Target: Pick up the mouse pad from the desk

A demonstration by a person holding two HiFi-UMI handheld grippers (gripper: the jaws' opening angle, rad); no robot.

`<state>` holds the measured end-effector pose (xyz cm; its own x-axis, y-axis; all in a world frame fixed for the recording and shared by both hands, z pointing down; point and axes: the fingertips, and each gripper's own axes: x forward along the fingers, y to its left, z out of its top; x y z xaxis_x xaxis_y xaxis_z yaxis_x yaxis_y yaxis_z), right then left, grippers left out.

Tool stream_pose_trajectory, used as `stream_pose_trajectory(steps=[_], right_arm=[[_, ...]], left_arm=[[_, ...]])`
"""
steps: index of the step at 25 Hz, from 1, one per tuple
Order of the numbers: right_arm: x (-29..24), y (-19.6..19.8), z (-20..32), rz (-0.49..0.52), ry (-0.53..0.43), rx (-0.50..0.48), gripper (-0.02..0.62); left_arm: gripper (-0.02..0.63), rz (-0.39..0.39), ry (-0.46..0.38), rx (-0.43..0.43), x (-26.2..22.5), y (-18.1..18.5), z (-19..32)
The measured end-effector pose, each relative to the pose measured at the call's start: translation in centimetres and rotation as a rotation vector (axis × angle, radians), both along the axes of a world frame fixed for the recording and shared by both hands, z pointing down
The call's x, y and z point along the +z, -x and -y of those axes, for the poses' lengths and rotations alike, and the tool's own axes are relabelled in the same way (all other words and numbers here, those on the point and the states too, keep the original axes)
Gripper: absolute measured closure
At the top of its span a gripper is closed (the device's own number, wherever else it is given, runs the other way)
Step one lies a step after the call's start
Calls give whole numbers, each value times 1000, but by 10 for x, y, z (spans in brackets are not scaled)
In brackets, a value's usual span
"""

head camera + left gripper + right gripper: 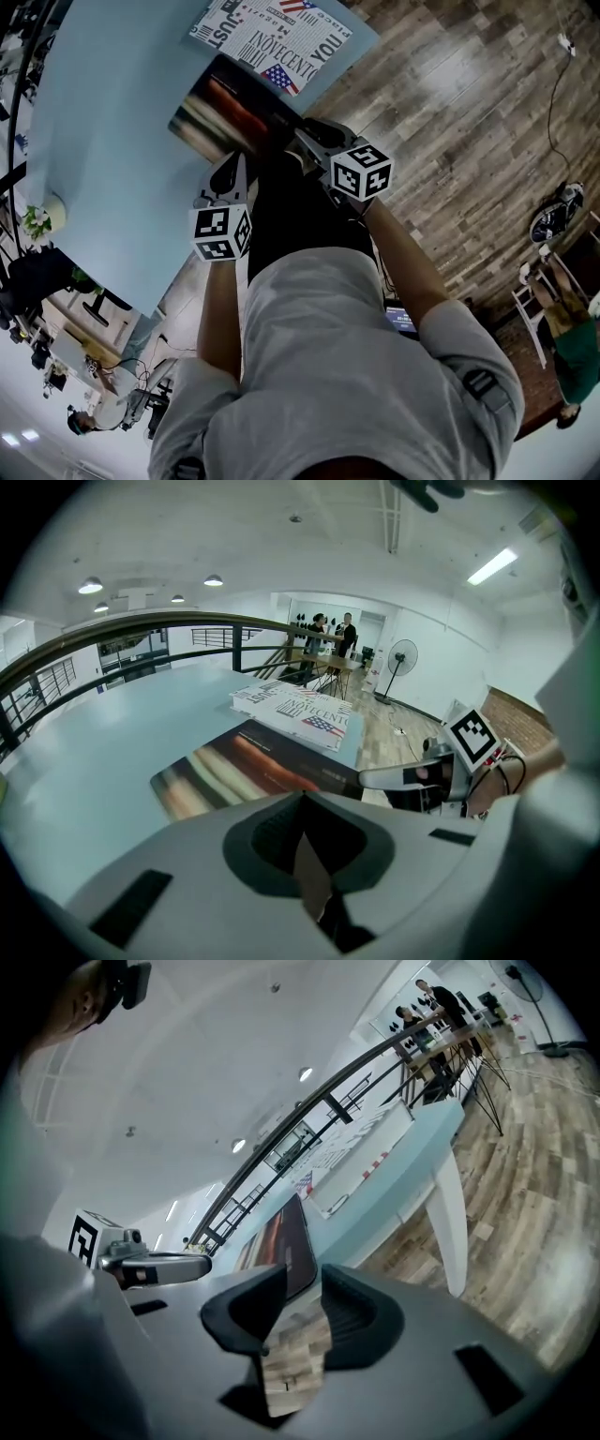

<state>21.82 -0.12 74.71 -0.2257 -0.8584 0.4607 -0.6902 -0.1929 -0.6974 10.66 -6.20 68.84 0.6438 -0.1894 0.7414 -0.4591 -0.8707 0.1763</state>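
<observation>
Pale-blue desk | mouse pad beside printed mat | right gripper fingers wide at pad edge | left gripper fingers together

- Bright, even light from ceiling lamps above me.
- Heavy fisheye warp, dark corners in my gripper views.
- Glare patch on wood floor.

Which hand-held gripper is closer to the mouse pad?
Right. The right hand-held gripper has its open jaws at a corner of the dark striped rectangular mouse pad; the left hand-held gripper sits just short of its near edge.
</observation>
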Motion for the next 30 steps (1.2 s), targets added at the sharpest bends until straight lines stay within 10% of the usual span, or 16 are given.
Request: stream_pose_trajectory(steps=[30], right_arm=[[-11,5,7,-118,-10,-95,577]], left_arm=[[594,-27,-4,-92,-5,18,-2]])
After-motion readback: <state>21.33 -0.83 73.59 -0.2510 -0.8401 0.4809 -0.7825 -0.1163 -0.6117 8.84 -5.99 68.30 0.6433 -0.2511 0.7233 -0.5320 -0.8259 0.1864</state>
